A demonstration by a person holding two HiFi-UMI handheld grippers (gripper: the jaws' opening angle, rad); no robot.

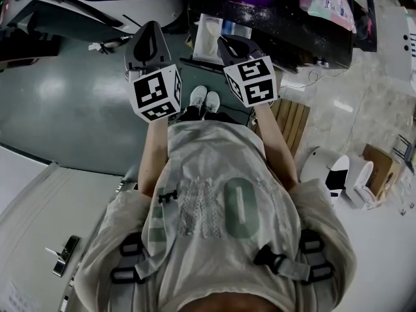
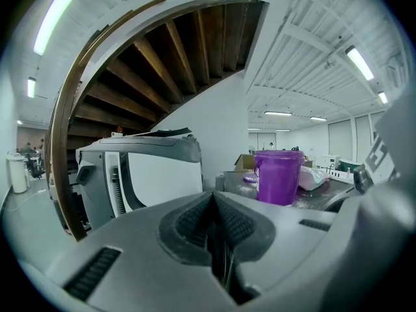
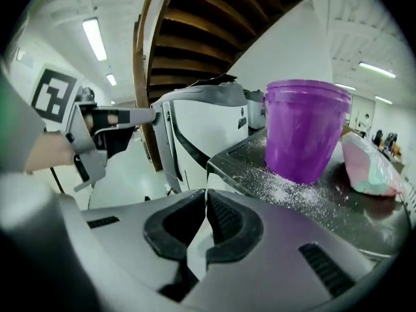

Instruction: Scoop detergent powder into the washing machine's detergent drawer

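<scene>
both grippers are up in front of the person, side by side, marker cubes facing back at the head camera. left gripper [image 2: 213,197]: pads pressed together, nothing between them. right gripper [image 3: 206,197]: fingers closed too, tips meeting with just a sliver of light below them, and it's empty.

straight ahead of the right gripper stands the translucent purple plastic tub [image 3: 304,129], upright on the dark tabletop [image 3: 370,220]. loose white detergent powder [image 3: 292,188] is scattered over the surface around the tub's base and out toward the near edge. just right of the tub lies a soft pink-and-teal bag [image 3: 369,166].

left of the table sits the white and grey appliance [image 2: 153,174], near the table's corner; i can't make out a drawer on it. above it curves the brown wooden underside of a staircase [image 2: 175,51]. down at the floor, the person's white shoes [image 1: 205,99] point at the table.
</scene>
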